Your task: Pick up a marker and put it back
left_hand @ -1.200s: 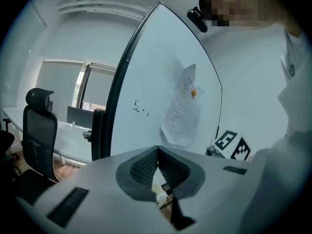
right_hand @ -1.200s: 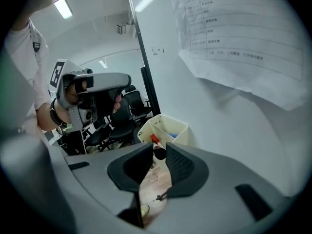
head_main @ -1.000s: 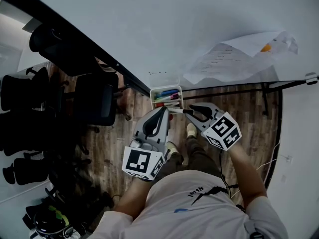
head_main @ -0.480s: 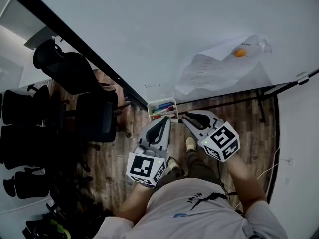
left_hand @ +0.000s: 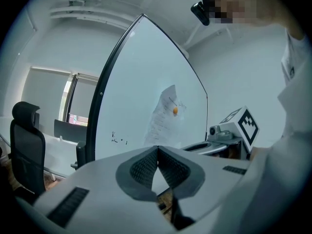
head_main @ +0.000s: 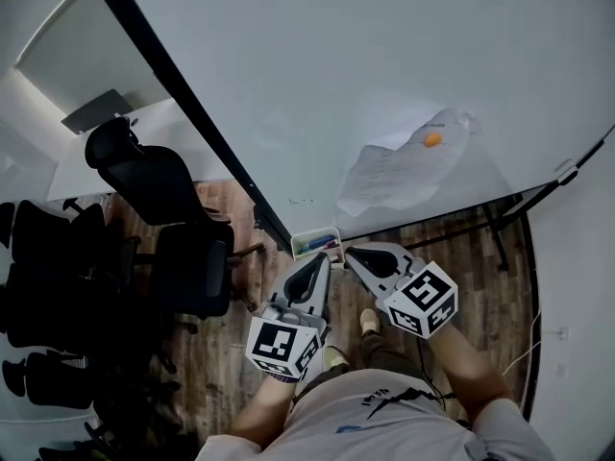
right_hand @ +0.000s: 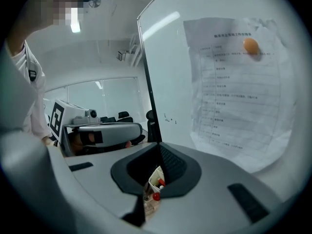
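Just below the marker tray (head_main: 297, 248) on the whiteboard (head_main: 384, 84), your left gripper (head_main: 322, 259) is squeezed shut with nothing in it. The markers (head_main: 317, 243) lie in the tray; they look blue and pink, maybe. Right of the tray, your right gripper (head_main: 349, 253) is closed and empty too.

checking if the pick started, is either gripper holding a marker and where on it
Nothing is held. Left gripper and right gripper are both shut empty; the markers sit in their tray.

Head view steeply down from above; both gripper views face whiteboard (head_main: 384, 65) close, sharing paper sheet (right_hand: 239, 91).
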`<state>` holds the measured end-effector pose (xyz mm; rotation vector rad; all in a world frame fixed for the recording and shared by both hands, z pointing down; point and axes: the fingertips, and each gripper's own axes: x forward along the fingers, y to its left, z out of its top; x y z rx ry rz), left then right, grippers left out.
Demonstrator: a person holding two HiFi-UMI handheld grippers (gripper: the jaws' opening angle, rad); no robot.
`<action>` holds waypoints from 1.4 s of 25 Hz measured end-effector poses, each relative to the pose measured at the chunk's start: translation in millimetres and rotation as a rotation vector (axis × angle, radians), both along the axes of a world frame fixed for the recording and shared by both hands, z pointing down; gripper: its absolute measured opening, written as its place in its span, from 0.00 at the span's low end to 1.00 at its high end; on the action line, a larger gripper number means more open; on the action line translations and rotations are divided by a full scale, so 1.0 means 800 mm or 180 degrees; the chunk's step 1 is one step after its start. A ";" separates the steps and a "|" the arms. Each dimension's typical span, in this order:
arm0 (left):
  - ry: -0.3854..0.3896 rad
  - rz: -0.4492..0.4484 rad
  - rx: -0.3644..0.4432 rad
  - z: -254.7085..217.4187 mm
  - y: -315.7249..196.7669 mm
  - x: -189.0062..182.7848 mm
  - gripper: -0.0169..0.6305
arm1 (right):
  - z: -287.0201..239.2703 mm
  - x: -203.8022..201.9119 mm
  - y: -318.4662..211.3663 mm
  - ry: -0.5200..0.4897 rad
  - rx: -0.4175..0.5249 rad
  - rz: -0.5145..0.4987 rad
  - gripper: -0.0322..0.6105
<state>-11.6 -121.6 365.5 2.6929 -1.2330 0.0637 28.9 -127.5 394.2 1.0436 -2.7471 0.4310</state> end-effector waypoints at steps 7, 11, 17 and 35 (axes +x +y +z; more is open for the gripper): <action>0.0033 0.0028 0.0178 -0.038 0.014 -0.006 0.04 | -0.036 -0.015 0.012 -0.0084 0.0115 -0.0029 0.07; 0.0054 0.0011 0.0220 -0.049 0.020 -0.012 0.04 | -0.047 -0.022 0.019 -0.0043 0.0181 -0.0065 0.07; 0.0065 0.0008 0.0272 -0.060 0.023 -0.016 0.04 | -0.064 -0.028 0.027 -0.0025 0.0278 -0.0069 0.07; 0.0103 -0.0073 0.0283 -0.061 0.020 -0.027 0.04 | -0.074 -0.033 0.023 -0.0041 0.0340 -0.0079 0.07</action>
